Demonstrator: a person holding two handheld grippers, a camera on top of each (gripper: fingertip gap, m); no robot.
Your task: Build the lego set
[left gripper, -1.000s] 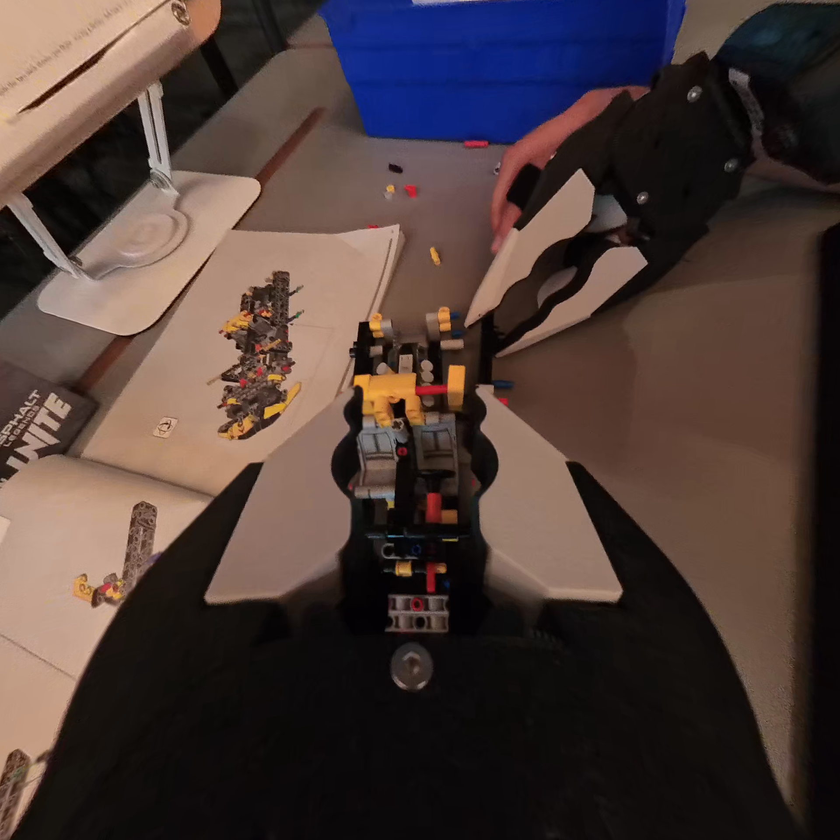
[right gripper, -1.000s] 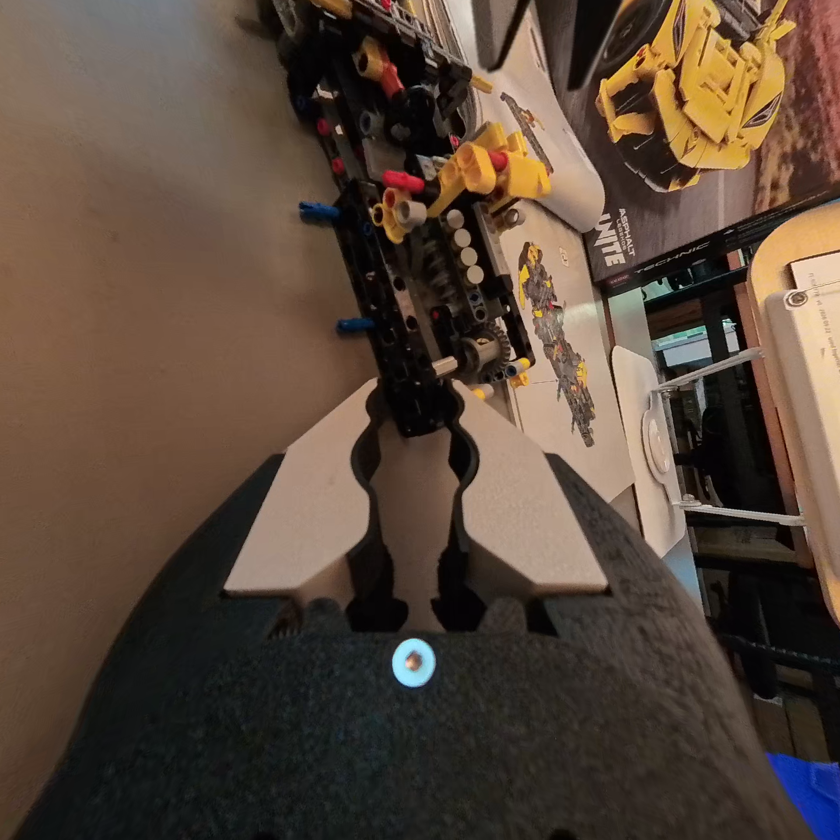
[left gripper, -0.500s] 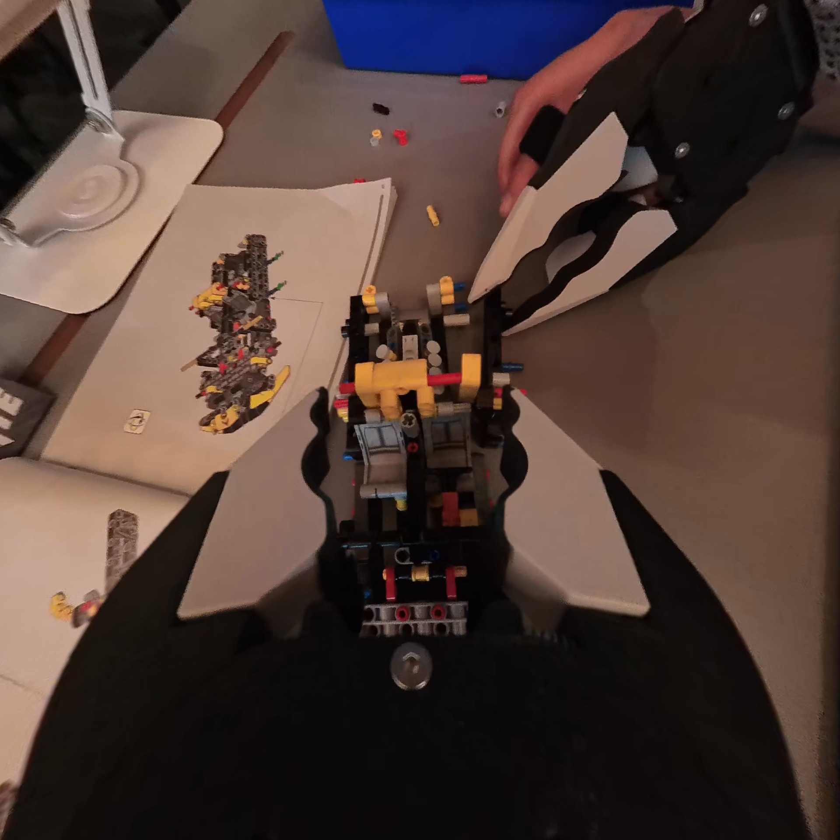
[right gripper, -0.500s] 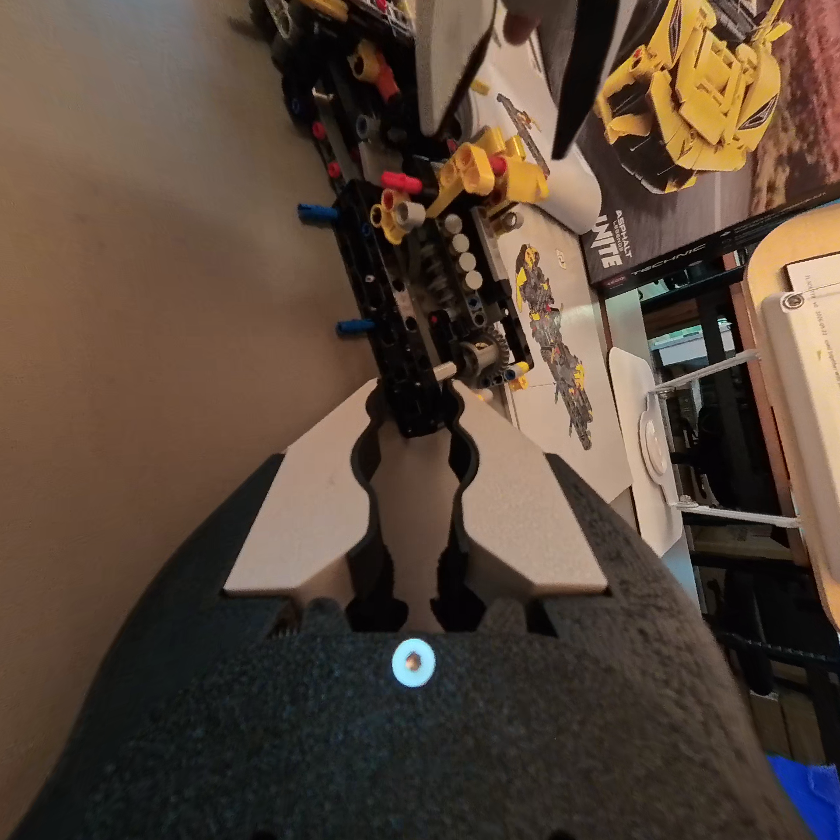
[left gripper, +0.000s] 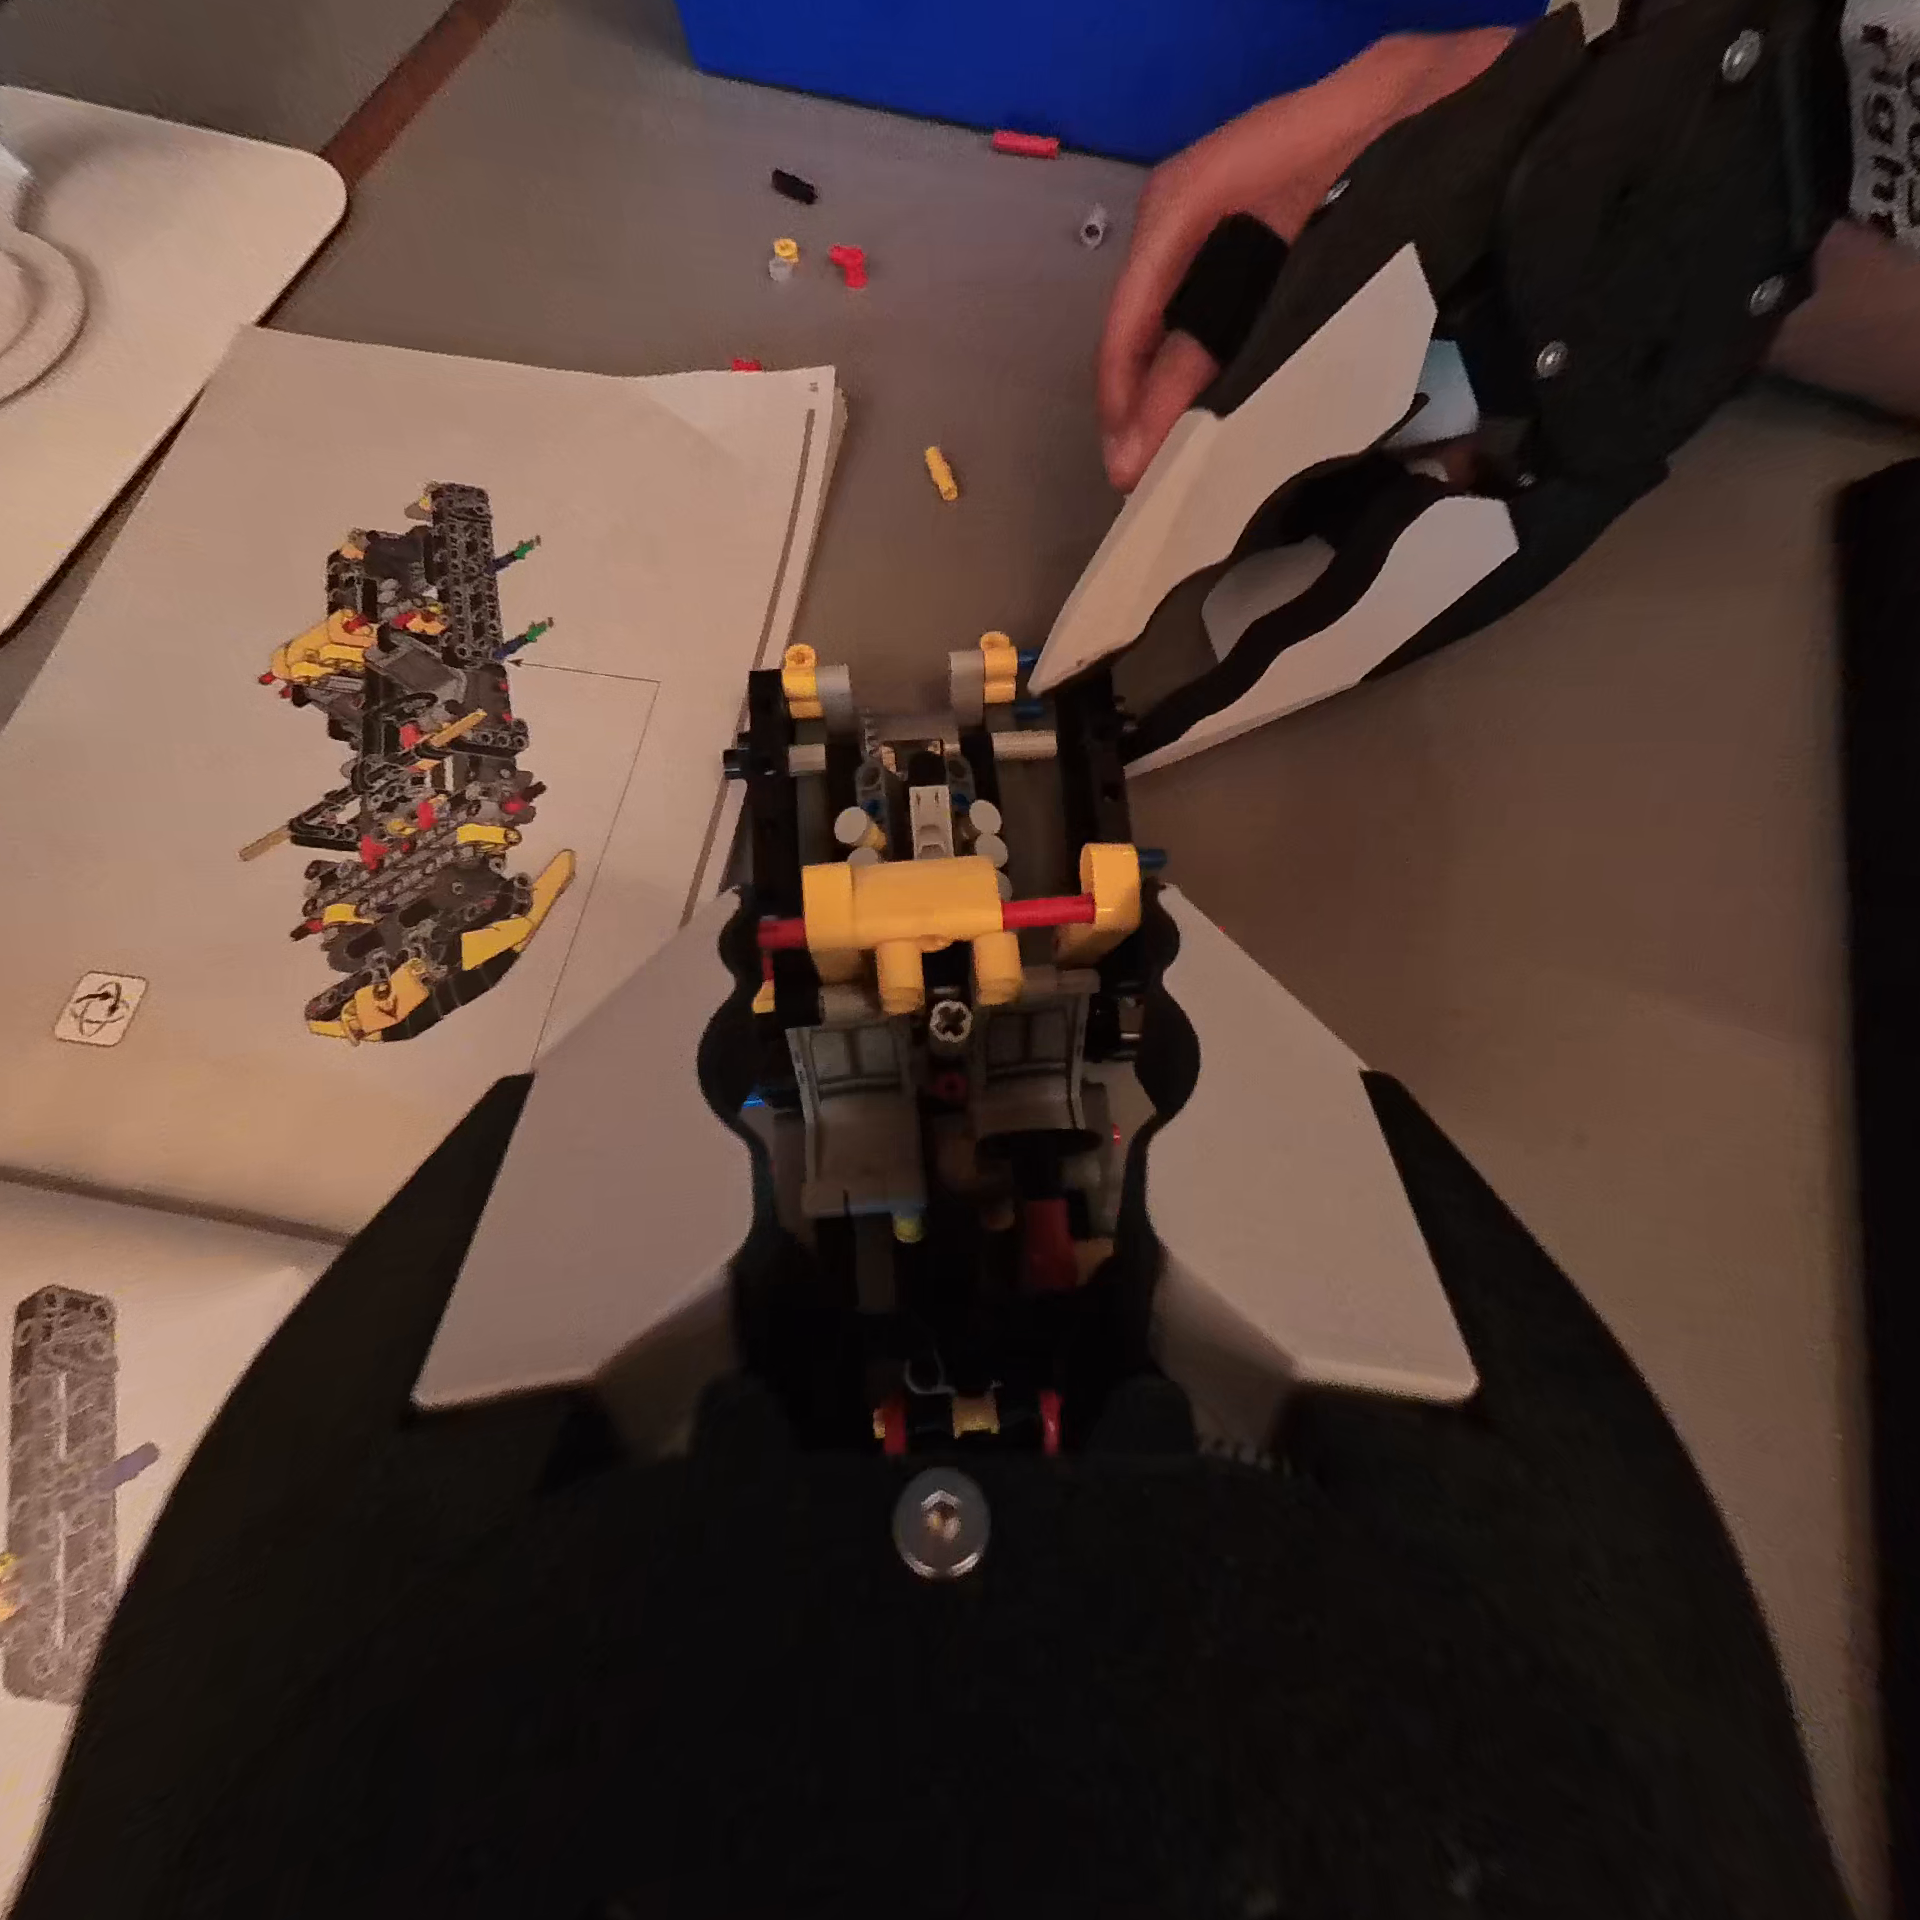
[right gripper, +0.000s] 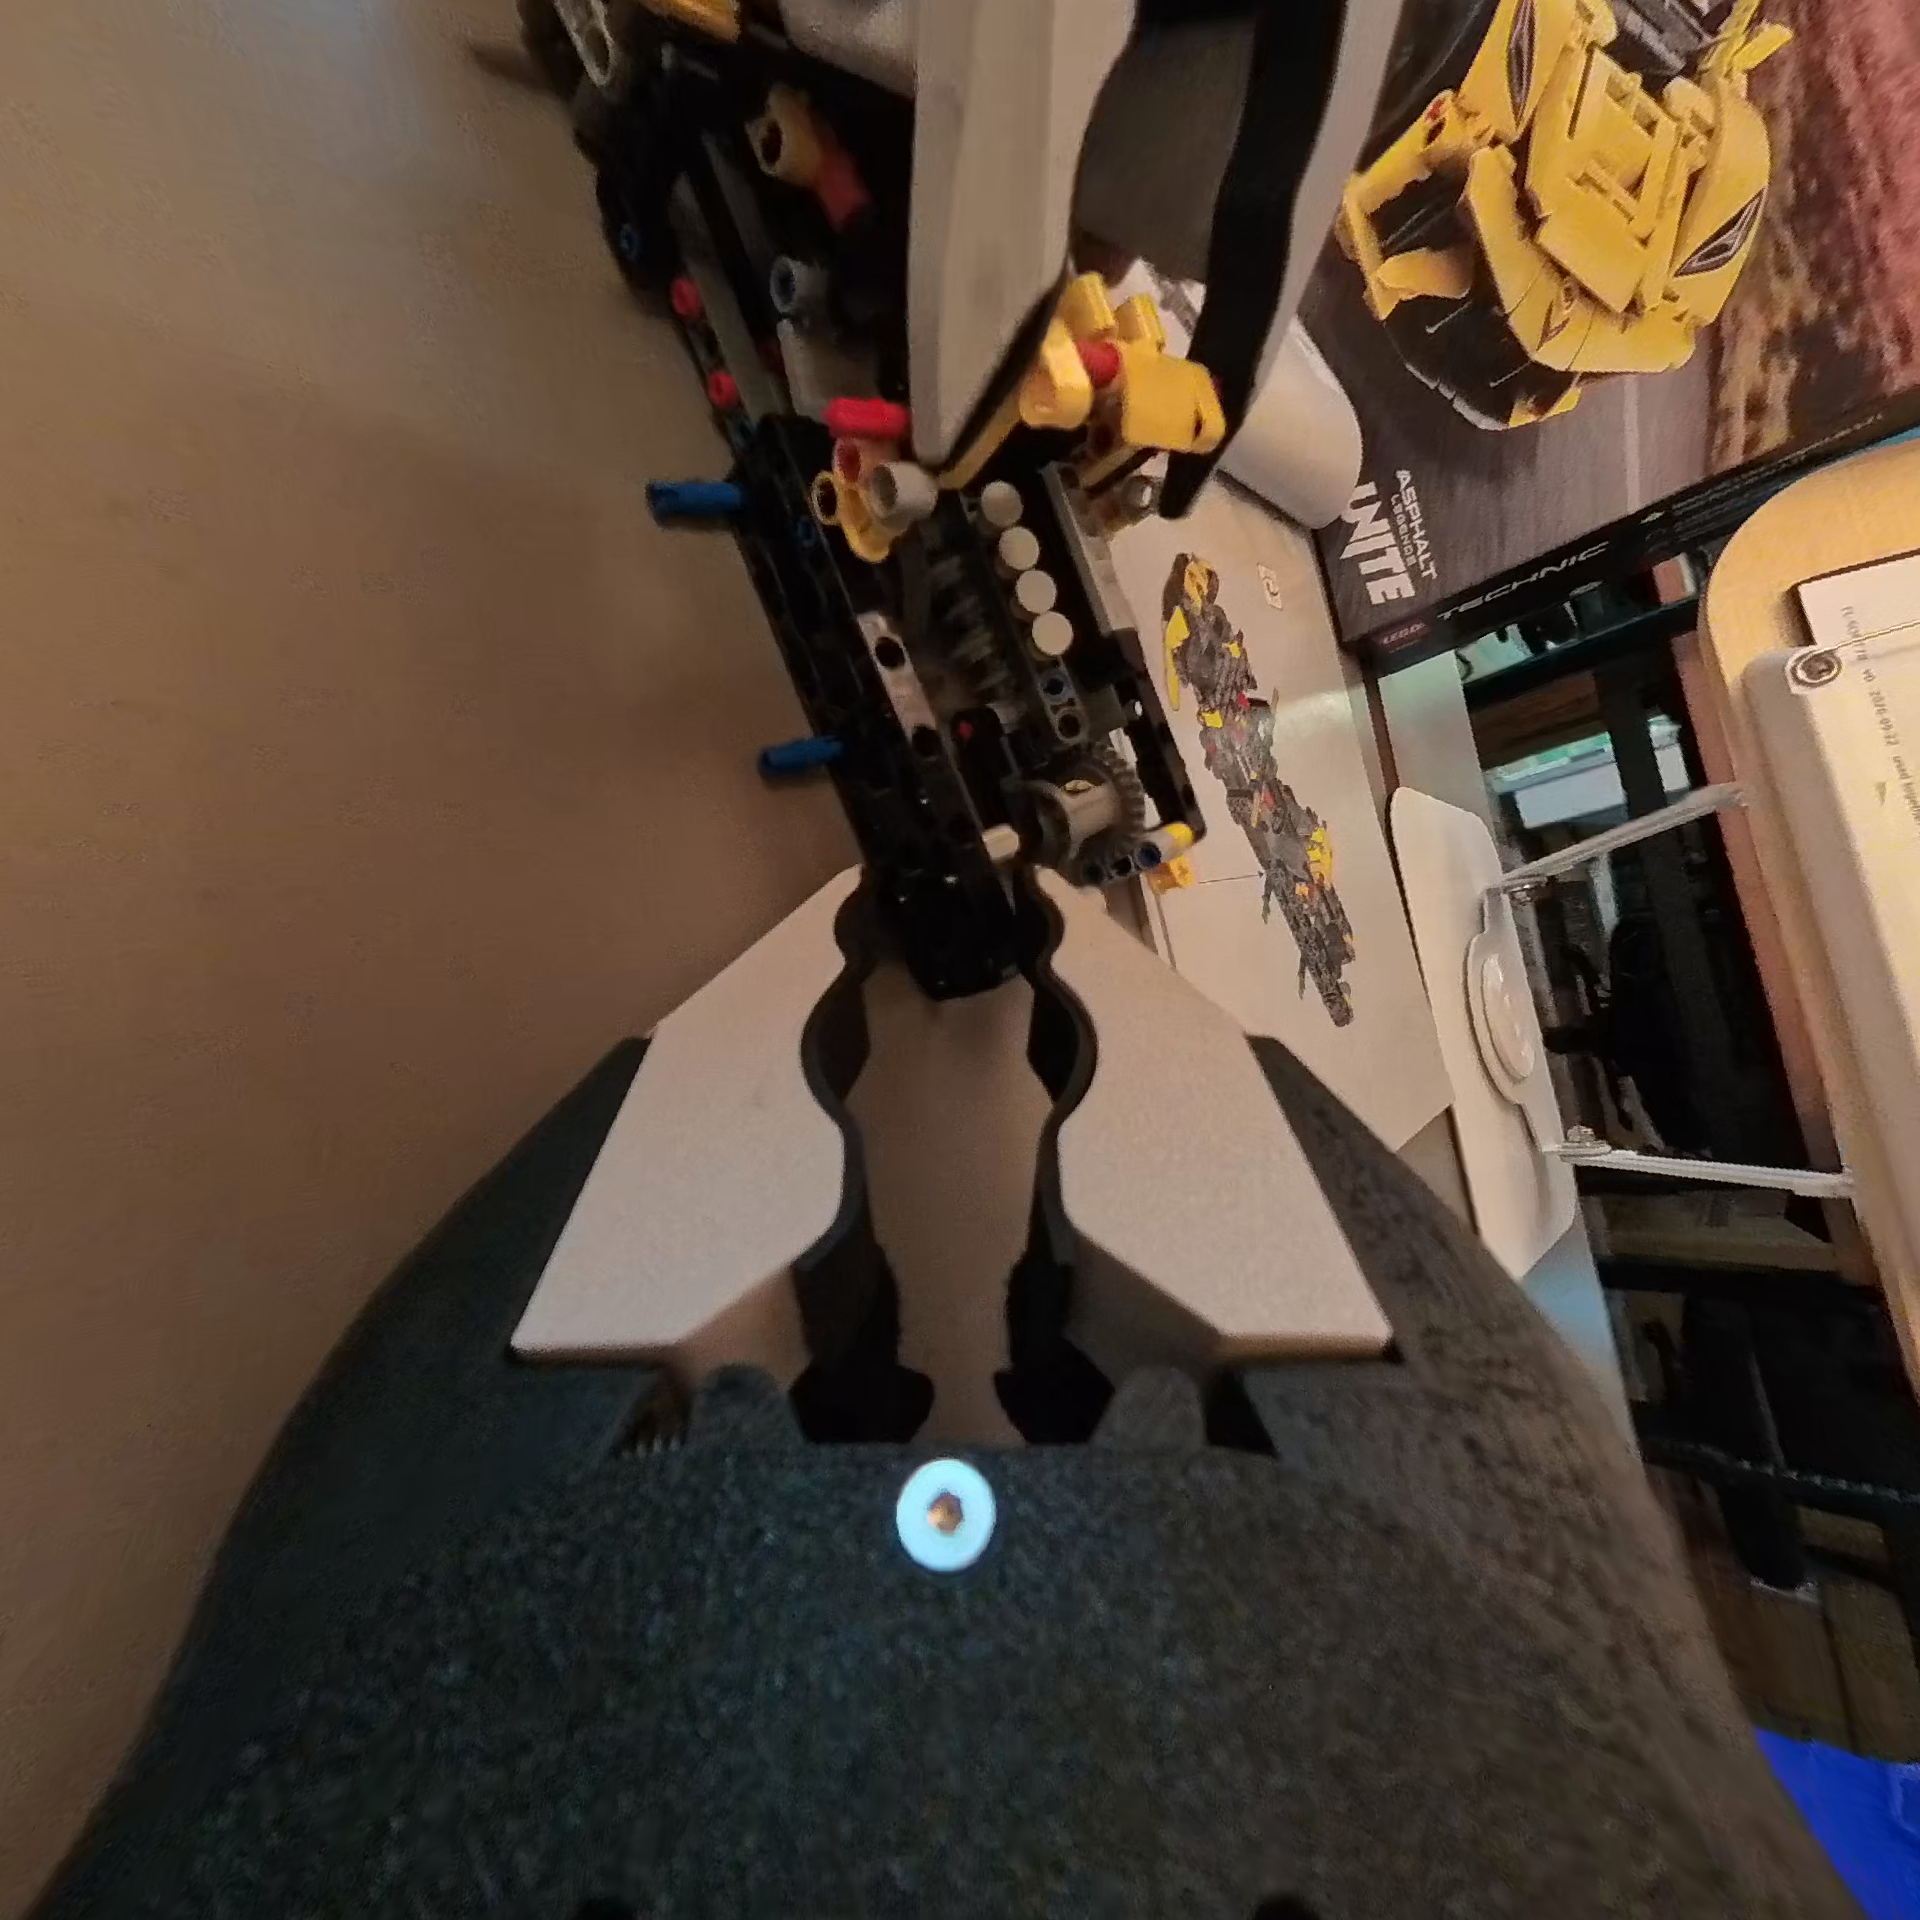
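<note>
A partly built lego model (left gripper: 935,914), a black frame with yellow, red and grey parts, lies on the table. My left gripper (left gripper: 945,902) is open. Its white fingers (left gripper: 623,1122) straddle the model's middle on both sides, level with the yellow block and red axle. My right gripper (right gripper: 951,883) is shut on the end of the model's black side beam (right gripper: 940,935). It also shows in the left wrist view (left gripper: 1091,717) at the model's far right corner, held by a hand (left gripper: 1174,312). The left gripper (right gripper: 1055,468) shows from above in the right wrist view.
An open instruction booklet (left gripper: 416,727) lies left of the model. Loose small pieces (left gripper: 847,265) and a yellow pin (left gripper: 940,473) lie beyond it, before a blue bin (left gripper: 1039,62). The set's box (right gripper: 1558,312) and a white stand base (left gripper: 104,260) lie further left. The grippers' ends are close to 7 centimetres from one another.
My left gripper has opened wider and moved forward along the model, so its fingers now flank the yellow block. The right gripper has kept its hold on the beam end.
</note>
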